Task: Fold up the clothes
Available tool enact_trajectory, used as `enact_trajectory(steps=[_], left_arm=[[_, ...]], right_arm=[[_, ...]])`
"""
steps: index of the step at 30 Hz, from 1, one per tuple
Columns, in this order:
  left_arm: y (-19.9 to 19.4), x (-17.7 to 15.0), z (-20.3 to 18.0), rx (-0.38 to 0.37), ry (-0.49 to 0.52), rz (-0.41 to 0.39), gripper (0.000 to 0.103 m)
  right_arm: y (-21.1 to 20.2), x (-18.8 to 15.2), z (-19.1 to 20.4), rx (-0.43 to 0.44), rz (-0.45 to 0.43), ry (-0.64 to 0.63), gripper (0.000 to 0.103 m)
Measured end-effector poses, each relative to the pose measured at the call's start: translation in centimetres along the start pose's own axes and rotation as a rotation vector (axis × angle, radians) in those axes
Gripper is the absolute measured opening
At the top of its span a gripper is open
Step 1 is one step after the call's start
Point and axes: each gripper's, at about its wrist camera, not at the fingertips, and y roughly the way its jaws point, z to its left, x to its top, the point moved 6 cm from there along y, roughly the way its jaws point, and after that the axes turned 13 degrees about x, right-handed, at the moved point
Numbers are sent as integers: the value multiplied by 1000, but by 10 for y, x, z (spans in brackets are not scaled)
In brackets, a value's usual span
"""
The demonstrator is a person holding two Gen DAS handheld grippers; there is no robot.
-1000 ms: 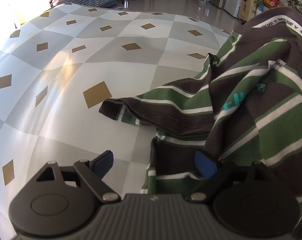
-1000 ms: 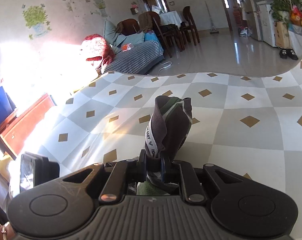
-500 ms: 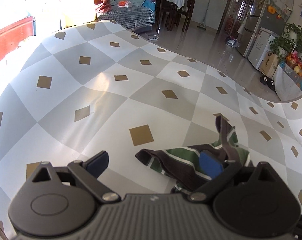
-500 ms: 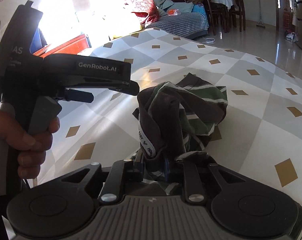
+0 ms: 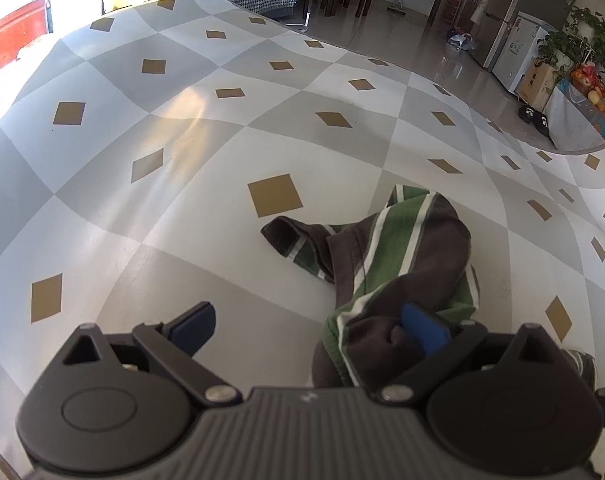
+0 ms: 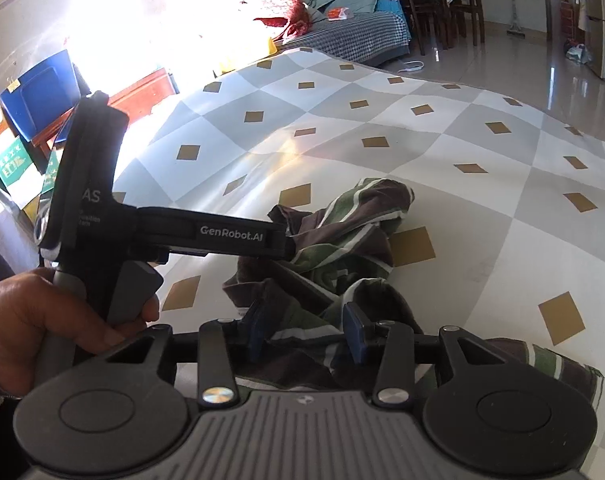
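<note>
A brown shirt with green and white stripes [image 5: 398, 252] lies crumpled in a heap on the checkered tablecloth [image 5: 182, 140]. My left gripper [image 5: 308, 326] is open wide; its right pad [image 5: 424, 330] rests over the near edge of the shirt, and its left pad [image 5: 192, 322] hangs over bare cloth. In the right wrist view the shirt [image 6: 342, 232] sits just ahead of my right gripper [image 6: 305, 334], which is open with folds of fabric lying between its pads. A hand [image 6: 42, 316] holds the left tool's black housing [image 6: 206, 234] beside the heap.
The tablecloth stretches wide to the left and far side of the shirt. Beyond the table's edge are a checked sofa [image 6: 362, 36], dining chairs [image 6: 462, 4], a red wooden bench [image 6: 142, 88] and a glossy floor [image 5: 454, 68].
My right gripper has opened and let go of the shirt, which has dropped from hanging into a heap on the table. The left gripper stays open and has drawn close beside the heap.
</note>
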Motion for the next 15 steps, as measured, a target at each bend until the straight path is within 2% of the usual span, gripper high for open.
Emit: enact_trajectory(steps=[8,10,13,15], left_arm=[[6,-2,3,26,-16,10,100],[6,-1,4,29,-15,10,100],[9,-1,7,36,-23,18,100],[12,-1,10,42,-33,27,100]], right_arm=[[-27,-6,-70,-168,-89,265,45],[-31,-11,-85,-168,-115,364,45],[-28,-17,-98,-120,-119,469,48],[-26,-21,-99,-114,-112,496,49]])
